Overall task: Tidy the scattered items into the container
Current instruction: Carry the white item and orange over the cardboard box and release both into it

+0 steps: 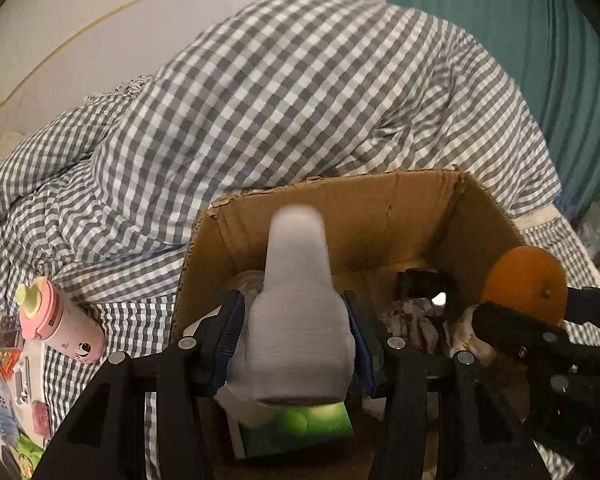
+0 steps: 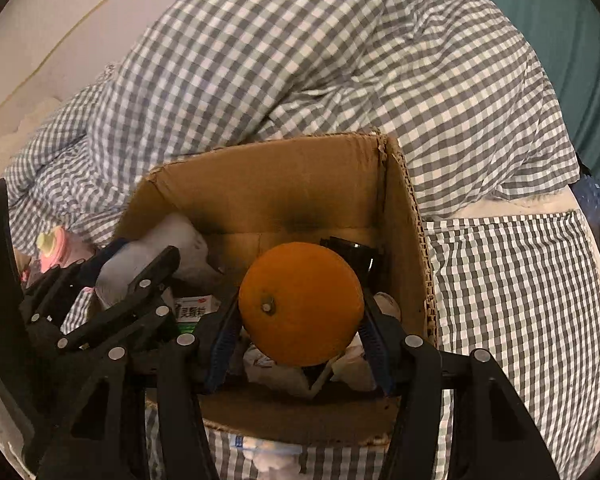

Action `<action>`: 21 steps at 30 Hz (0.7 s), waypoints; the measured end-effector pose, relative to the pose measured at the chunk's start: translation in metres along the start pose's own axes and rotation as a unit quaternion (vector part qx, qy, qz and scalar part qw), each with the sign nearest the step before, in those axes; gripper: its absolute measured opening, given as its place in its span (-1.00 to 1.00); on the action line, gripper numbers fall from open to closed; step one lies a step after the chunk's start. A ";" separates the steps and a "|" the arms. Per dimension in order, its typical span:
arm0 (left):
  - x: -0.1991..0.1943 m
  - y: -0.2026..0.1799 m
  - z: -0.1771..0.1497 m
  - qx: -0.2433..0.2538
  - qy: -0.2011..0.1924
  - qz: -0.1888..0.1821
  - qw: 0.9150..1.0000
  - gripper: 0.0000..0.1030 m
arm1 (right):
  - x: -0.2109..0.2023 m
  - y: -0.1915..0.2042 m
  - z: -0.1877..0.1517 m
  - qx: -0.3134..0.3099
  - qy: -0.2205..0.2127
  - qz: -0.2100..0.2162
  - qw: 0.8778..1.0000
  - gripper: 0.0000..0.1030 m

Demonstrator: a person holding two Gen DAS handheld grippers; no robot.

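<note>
An open cardboard box [image 1: 380,208] [image 2: 284,176] sits on a checked bed. My left gripper [image 1: 296,332] is shut on a frosted white plastic bottle [image 1: 296,304] and holds it over the box's left half; the bottle also shows in the right wrist view [image 2: 156,256]. My right gripper [image 2: 300,320] is shut on an orange [image 2: 300,304] and holds it over the box's right half; the orange shows at the right of the left wrist view [image 1: 524,284]. Inside the box lie a green packet [image 1: 300,428], crumpled wrappers [image 2: 276,372] and a black object [image 2: 352,252].
A big checked duvet [image 1: 300,100] is heaped behind the box. A pink bottle with a pale yellow cap [image 1: 60,320] lies on the bed left of the box. Several small packets [image 1: 8,360] lie at the far left. A teal curtain [image 1: 520,40] hangs at the right.
</note>
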State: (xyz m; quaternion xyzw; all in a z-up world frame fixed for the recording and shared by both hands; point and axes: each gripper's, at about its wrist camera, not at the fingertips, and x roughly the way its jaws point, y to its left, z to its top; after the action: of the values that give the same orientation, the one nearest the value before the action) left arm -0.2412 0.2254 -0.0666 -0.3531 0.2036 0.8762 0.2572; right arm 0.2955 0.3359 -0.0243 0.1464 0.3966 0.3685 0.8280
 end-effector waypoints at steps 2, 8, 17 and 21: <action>0.005 -0.001 -0.001 0.001 0.001 0.007 1.000 0.00 | 0.008 -0.001 0.000 -0.001 0.008 -0.008 1.000 0.08; 0.010 -0.007 -0.003 0.029 -0.002 0.048 0.998 0.72 | -0.001 -0.005 -0.003 -0.002 -0.010 -0.069 0.998 0.59; -0.025 0.001 -0.006 0.030 -0.022 0.057 0.998 1.00 | -0.058 0.002 -0.018 -0.011 -0.043 -0.051 0.998 0.66; -0.063 0.002 -0.010 0.032 -0.044 0.045 0.998 1.00 | -0.097 0.014 -0.033 -0.026 -0.057 -0.049 0.997 0.66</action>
State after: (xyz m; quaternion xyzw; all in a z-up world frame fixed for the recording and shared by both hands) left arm -0.1983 0.1992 -0.0274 -0.2966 0.2354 0.8946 0.2374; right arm 0.2231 0.2738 0.0150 0.1260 0.3453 0.3287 0.8700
